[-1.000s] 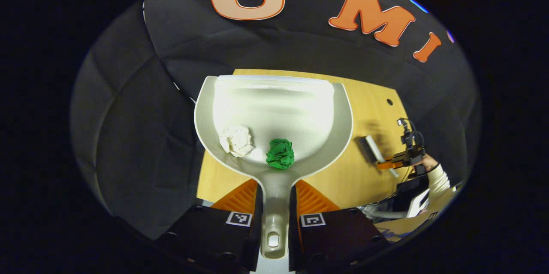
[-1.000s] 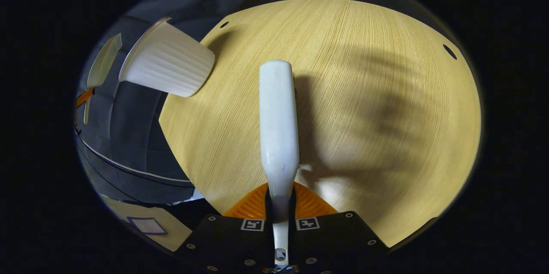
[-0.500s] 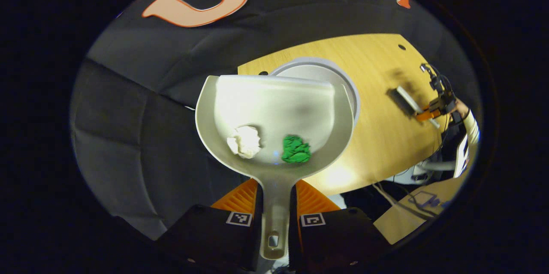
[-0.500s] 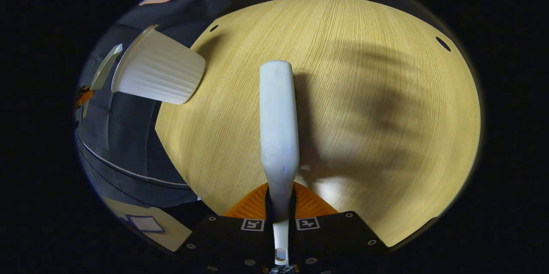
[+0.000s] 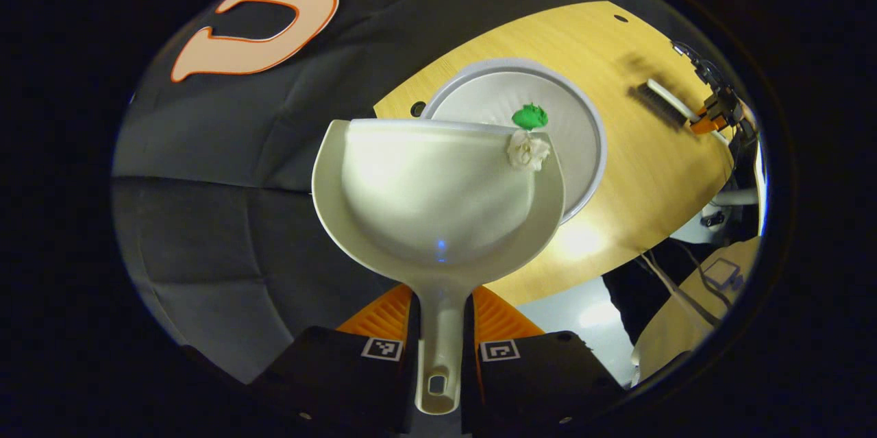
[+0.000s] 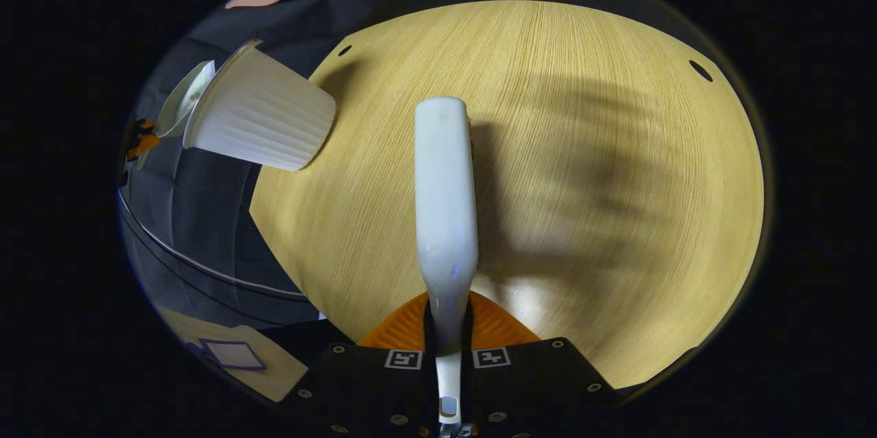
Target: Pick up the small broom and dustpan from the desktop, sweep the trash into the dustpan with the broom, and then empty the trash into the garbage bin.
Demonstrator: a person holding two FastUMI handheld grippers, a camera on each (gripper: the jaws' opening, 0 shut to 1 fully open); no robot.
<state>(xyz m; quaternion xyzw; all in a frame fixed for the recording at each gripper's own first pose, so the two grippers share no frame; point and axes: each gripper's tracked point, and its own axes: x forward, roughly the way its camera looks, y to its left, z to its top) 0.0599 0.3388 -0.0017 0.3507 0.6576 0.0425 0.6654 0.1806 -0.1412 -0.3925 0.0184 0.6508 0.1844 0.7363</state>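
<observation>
The pale wood-grain bench [image 6: 562, 171], smooth with fine straight lines and small dark holes near its far edge, carries a round white ribbed plastic garbage bin [image 5: 579, 129] at its far left corner; in the right gripper view that bin [image 6: 260, 116] shows as a tapered fluted cup shape.

The glossy cream plastic dustpan [image 5: 438, 198], a rounded scoop with a raised rim and a slim handle, is tipped forward above the near side of the bin. Its handle is clamped between both fingers of the left gripper [image 5: 440, 328].

The small broom with a smooth white plastic back [image 6: 445, 191] reaches forward over the bare bench, its thin handle pinched between both fingers of the right gripper [image 6: 447, 342]; from the left gripper view the same broom [image 5: 661, 101] shows dark bristles, at the bench's right side.

A crumpled white paper ball [image 5: 527, 150] sits at the dustpan's front lip, right side. A crumpled green paper ball [image 5: 530, 116] appears just past the lip, against the bin's white inside.
</observation>
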